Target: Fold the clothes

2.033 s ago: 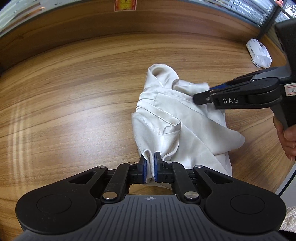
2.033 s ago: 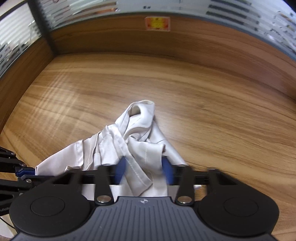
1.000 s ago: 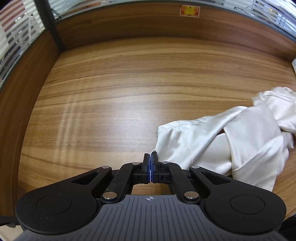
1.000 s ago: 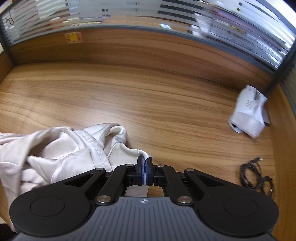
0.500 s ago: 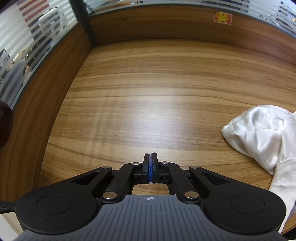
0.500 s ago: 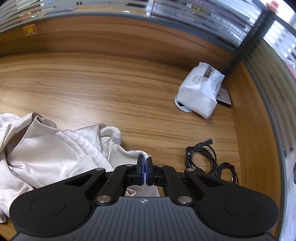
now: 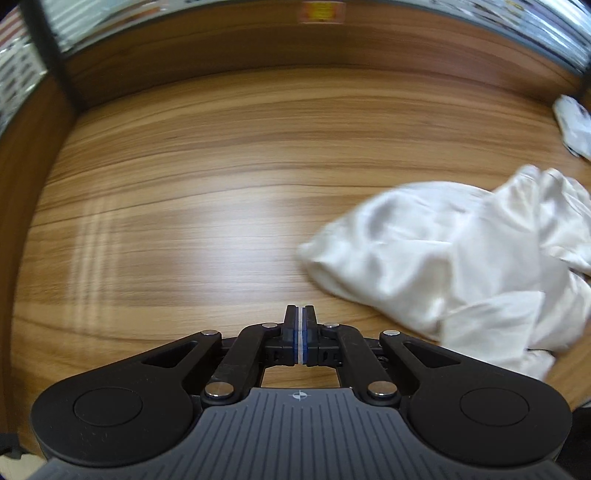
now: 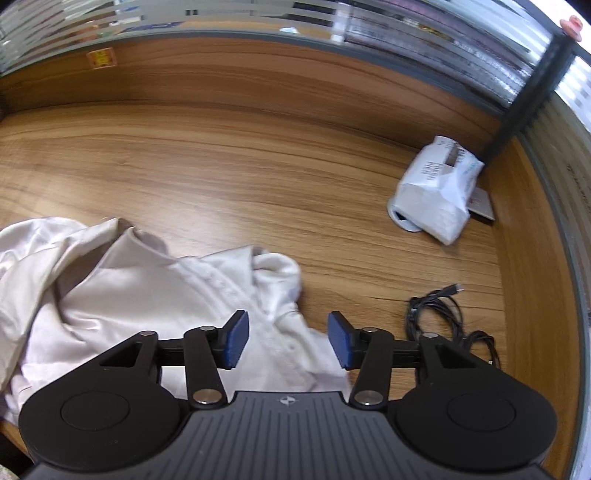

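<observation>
No brand or word on my own tools can be read here; each grey ribbed housing carries only a small cross-shaped mark. The orange-and-yellow sticker [image 7: 322, 11] on the low wooden back wall is too blurred to read in either view. The white plastic-wrapped packet [image 8: 437, 192] near the far right corner has dark print on it, but the letters are too small and smeared to make out (a thin grey card lies partly under it, and so does a pale round thing).

The surface is a wooden desk with a warm brown grain [image 7: 184, 192], bordered by a raised wooden wall at the back and sides. Above that wall run frosted, striped glass panels, split by a dark upright post [image 8: 524, 92] at the right corner. A tangled black cable [image 8: 448, 317] lies on the desk near the right edge.

The crumpled cream satin shirt [image 8: 147, 295] lies in a heap on the desk, toward the near side. From my left tool it sits off to the right, apart from the tips.

My left gripper [image 7: 300, 332] is pressed shut with only a thin pale sliver between the blue pads; nothing is held, and bare wood lies beyond it. My right gripper [image 8: 288, 338] is spreading its jaws, the blue pads standing clear of the shirt's rumpled edge, which lies between and below them.
</observation>
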A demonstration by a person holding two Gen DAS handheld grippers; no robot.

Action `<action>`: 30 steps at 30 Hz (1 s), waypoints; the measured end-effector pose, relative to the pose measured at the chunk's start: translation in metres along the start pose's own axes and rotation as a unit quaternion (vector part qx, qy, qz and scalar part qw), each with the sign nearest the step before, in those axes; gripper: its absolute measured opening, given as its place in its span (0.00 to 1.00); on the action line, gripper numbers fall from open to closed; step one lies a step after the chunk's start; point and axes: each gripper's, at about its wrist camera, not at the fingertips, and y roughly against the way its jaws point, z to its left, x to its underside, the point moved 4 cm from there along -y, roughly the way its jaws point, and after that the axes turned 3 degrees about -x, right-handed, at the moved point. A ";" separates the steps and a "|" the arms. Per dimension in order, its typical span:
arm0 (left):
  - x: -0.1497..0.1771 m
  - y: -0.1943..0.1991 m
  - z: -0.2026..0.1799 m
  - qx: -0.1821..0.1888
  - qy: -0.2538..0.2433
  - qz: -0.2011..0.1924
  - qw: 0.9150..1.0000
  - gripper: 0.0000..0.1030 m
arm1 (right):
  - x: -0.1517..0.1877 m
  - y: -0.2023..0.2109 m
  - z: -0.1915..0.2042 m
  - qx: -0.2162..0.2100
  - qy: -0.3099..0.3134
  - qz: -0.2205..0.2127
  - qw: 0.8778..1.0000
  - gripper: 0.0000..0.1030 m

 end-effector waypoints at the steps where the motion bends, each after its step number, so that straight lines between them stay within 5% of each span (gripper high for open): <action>1: -0.002 -0.003 -0.004 0.006 -0.005 0.001 1.000 0.06 | 0.000 -0.001 0.003 -0.004 0.002 0.000 1.000 0.58; 16: -0.009 -0.010 -0.092 0.076 -0.069 0.006 0.995 0.31 | 0.001 -0.014 0.046 -0.056 0.027 0.004 0.998 0.63; 30: -0.012 0.002 -0.135 0.114 -0.119 -0.003 0.986 0.50 | 0.001 -0.025 0.056 -0.071 0.043 0.008 0.997 0.70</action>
